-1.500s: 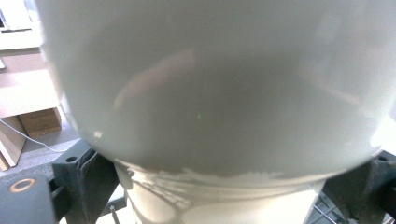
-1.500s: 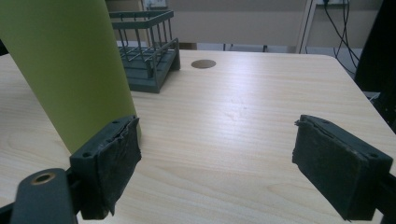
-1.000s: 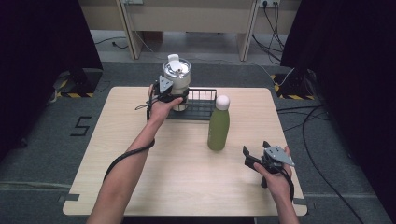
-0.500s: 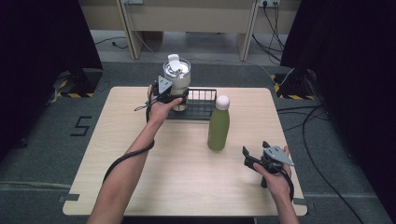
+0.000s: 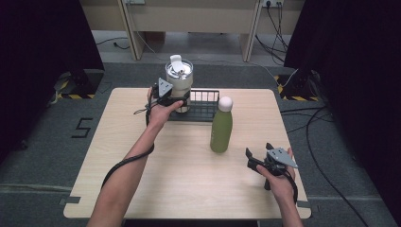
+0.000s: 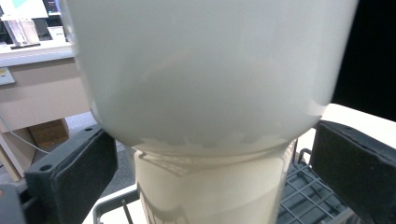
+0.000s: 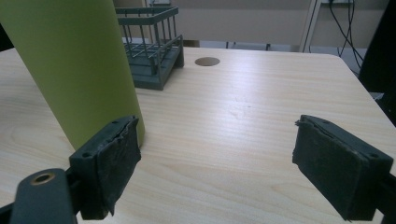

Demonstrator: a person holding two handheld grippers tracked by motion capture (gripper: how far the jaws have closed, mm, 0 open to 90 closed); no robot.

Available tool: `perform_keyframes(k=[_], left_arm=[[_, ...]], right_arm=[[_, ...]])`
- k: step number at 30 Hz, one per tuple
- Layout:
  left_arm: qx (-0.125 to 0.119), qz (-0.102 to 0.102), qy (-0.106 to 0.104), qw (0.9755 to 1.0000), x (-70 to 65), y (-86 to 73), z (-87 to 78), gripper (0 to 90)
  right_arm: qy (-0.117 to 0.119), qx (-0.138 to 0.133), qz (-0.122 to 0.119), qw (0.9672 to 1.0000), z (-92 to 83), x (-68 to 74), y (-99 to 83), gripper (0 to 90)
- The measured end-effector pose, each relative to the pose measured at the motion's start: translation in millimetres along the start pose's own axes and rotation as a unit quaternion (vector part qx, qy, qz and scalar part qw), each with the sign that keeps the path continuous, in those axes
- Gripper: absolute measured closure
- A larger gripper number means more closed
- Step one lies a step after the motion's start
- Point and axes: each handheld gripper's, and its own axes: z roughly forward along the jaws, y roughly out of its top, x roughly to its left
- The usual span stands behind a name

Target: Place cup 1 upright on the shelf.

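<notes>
**Tumbler in the rack, left fingers spread around it**

While our left hand reaches to the far left of the counter (image 5: 142, 189), the left gripper (image 5: 176, 100) sits at the white tumbler (image 5: 179, 80), which stands upright in the left end of the black wire rack (image 5: 204, 105). From the left gripper view, the tumbler (image 6: 205, 93) rises between our two black fingers (image 6: 74, 172); its narrower base sits among the rack's wires (image 6: 308, 200). The jaws have just been opening, and now both pads stand clear of the tumbler's wall, with a gap on each side, so we have the tumbler between the fingers but no grip on it. A flip lid tops the tumbler in the high view.

Moving right, the green bottle (image 5: 221, 130) with its white cap stands upright on the counter, just in front of the rack's right end and apart from both grippers.

Farther right and nearer to us, the right gripper (image 5: 255, 158) rests low over the counter in our right hand (image 5: 280, 179), pointing left toward the bottle. In the right gripper view its fingers (image 7: 116, 158) are held about halfway apart with nothing between them, just bare wood. The bottle (image 7: 74, 65) stands just beyond the left finger, not touching it, and the rack (image 7: 154, 51) lies farther off behind it.
</notes>
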Motion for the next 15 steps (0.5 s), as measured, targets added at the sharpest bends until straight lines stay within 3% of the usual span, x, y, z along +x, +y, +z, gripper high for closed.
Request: perform_keyframes(k=[8,15], left_arm=[[0.003,0.003,-0.005,1.0,0.9,-0.9,-9.2,4.0],[0.006,0.008,-0.008,0.9999,2.3,-3.8,-18.3,14.2]], right_arm=[[0.003,-0.003,0.003,1.0,-0.4,1.1,1.3,14.4],[0.008,-0.005,0.007,0.9999,-0.4,2.3,2.2,14.3]])
